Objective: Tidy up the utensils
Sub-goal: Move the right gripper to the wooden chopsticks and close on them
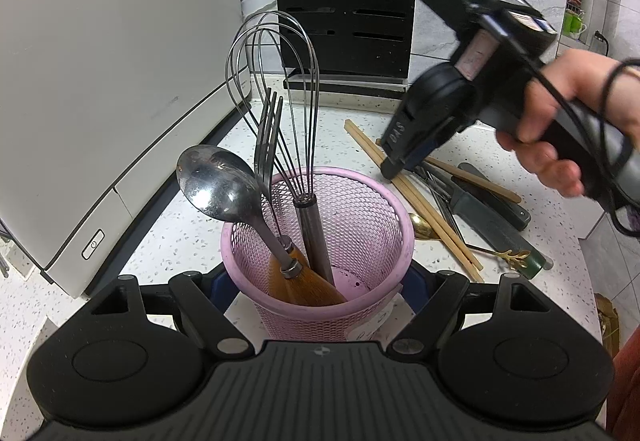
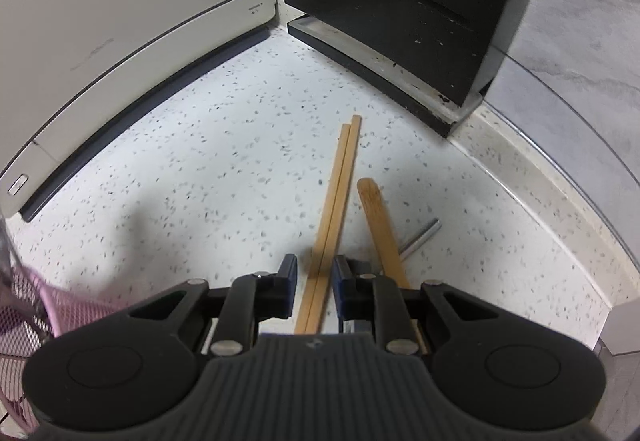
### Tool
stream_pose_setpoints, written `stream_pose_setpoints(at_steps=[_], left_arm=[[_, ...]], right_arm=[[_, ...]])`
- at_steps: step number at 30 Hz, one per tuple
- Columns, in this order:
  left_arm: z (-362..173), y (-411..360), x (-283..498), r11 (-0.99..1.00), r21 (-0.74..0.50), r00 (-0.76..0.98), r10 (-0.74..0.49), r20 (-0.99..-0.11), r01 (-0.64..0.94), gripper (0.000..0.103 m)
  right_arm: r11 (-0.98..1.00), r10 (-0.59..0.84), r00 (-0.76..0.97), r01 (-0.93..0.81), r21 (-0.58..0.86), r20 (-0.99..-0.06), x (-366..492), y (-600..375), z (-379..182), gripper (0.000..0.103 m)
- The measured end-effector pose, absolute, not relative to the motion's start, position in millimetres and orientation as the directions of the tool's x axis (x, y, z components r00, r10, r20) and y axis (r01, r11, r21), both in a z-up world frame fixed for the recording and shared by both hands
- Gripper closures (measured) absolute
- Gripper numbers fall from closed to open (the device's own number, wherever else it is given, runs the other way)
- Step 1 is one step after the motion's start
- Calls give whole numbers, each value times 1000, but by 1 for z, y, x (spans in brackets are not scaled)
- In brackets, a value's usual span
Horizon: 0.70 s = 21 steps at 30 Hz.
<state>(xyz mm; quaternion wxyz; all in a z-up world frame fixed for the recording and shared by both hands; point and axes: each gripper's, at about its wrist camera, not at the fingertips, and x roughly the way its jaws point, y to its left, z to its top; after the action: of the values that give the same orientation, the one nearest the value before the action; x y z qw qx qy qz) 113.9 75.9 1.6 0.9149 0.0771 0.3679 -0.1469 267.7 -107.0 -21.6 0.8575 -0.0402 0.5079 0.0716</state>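
Pink mesh cup point(image 1: 320, 241): stands on speckled tabletop point(image 2: 200, 145), holding spoon point(image 1: 216, 181), fork point(image 1: 270, 137) and whisk point(image 1: 280, 81). Left tongs point(image 1: 318, 281): clamped on the cup's sides. Chopsticks point(image 2: 336, 201): pale wood pair, flat on tabletop. Right tongs point(image 2: 314, 277): narrowly parted, straddling the chopsticks, pads not visibly pressing. Nearby: wooden stick point(image 2: 380, 225), knife point(image 1: 492, 217), black knife block point(image 2: 400, 1), white appliance point(image 1: 100, 81).

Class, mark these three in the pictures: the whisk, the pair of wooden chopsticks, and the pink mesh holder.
whisk point(image 1: 276, 89), left wrist view, on its wire loops.
pair of wooden chopsticks point(image 2: 340, 193), right wrist view, mid-length on the sticks.
pink mesh holder point(image 1: 402, 219), left wrist view, on its right rim.
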Motion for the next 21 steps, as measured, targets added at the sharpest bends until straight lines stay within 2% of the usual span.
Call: stream_pose_setpoints(at_steps=[15,17,21], left_arm=[[2,76,113,946,33,686,-210,-696,324,11],[2,76,114,946,33,686,-211,-696,323,11],[2,76,114,946,33,686,-211,-696,324,11]], right_arm=[[993,46,407,-120,-3,-912,299,-105,-28,86],[992,38,410,-127,-16,-911,297,-105,-28,91],[991,39,423,-131,-19,-905,295,-105,-28,92]])
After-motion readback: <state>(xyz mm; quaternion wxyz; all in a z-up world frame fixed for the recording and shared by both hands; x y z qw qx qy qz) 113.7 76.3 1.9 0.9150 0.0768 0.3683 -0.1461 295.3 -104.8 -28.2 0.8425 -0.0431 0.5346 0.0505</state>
